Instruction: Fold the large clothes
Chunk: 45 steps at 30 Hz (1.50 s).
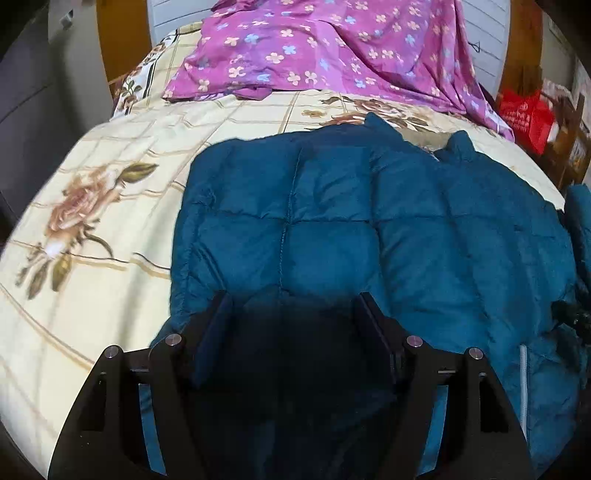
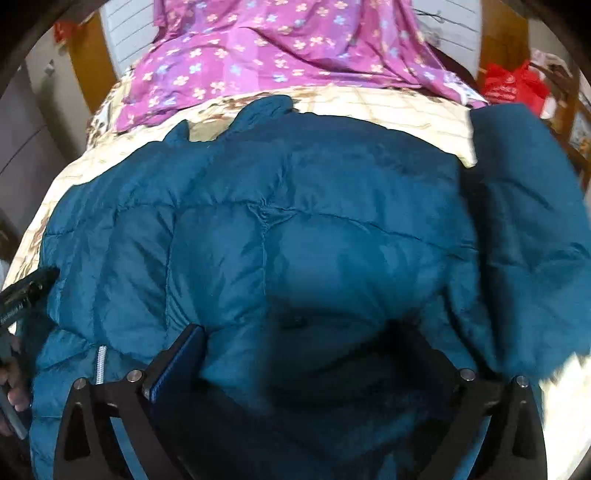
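Observation:
A teal quilted puffer jacket (image 1: 369, 229) lies spread on a bed; it also fills the right wrist view (image 2: 295, 221). Its white zipper (image 1: 522, 384) runs near the front edge and shows in the right wrist view (image 2: 100, 363). One sleeve (image 2: 524, 221) lies at the right, blurred. My left gripper (image 1: 293, 306) is open, low over the jacket's near hem. My right gripper (image 2: 306, 343) is open, with jacket fabric bulging between its jaws; its right finger is hidden by cloth. The left gripper's body (image 2: 26, 291) shows at the left edge.
The bed has a cream floral cover (image 1: 103, 229). A purple flowered cloth (image 1: 314, 51) lies at the far end by a white headboard (image 1: 173, 14). A red bag (image 1: 524, 118) sits at the right, beside wooden furniture. Grey drawers (image 1: 22, 110) stand at the left.

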### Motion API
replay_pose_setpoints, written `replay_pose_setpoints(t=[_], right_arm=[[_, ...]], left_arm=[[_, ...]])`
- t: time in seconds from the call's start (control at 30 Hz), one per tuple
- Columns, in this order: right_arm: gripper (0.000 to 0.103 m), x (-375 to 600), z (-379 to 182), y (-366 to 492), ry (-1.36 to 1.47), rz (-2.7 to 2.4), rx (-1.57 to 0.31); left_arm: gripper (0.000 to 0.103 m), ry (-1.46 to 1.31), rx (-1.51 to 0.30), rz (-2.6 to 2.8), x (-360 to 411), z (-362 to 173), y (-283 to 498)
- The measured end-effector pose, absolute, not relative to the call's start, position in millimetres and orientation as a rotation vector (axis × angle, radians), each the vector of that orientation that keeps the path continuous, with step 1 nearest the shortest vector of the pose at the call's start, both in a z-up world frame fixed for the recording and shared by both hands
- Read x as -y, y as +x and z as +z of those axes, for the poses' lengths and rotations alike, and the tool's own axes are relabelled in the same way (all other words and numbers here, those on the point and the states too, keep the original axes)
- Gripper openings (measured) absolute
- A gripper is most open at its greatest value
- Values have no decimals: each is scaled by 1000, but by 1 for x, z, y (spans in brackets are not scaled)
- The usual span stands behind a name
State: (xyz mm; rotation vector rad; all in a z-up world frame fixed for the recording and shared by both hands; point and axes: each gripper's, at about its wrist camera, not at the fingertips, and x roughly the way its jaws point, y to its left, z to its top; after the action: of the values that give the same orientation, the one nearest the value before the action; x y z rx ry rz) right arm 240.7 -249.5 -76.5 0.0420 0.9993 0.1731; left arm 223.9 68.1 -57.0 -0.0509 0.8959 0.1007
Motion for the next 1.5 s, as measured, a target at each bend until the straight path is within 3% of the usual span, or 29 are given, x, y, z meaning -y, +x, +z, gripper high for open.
replay_pose_setpoints(t=[0.2,0.37,0.63,0.87,1.13,1.23,1.4,1.5], right_arm=[[101,287,-31,174,36,120,-855],[101,358,-41,130,-5,-19,-850],[101,567,-66,95,418,-285,-858],[95,665,-81,135,714,-230,-778],[96,696,-95,208,917,-110,-657],[103,694,-90,229,928,-101,-646],[103,664,-83,261,830,49,-729],[89,674,-84,257,851,-70,-662]], left_arm=[[69,-143,-824,20,-63,-34,171],[69,-126,-887,-1,-48,-70,135],[73,-41,-884,50,-35,-81,130],[74,-87,-880,38,-44,-82,126],[74,-105,-877,49,-45,-81,126],[74,-105,-878,54,-45,-81,127],[74,-105,-878,54,-45,-81,127],[74,-105,-878,54,-45,-81,126]])
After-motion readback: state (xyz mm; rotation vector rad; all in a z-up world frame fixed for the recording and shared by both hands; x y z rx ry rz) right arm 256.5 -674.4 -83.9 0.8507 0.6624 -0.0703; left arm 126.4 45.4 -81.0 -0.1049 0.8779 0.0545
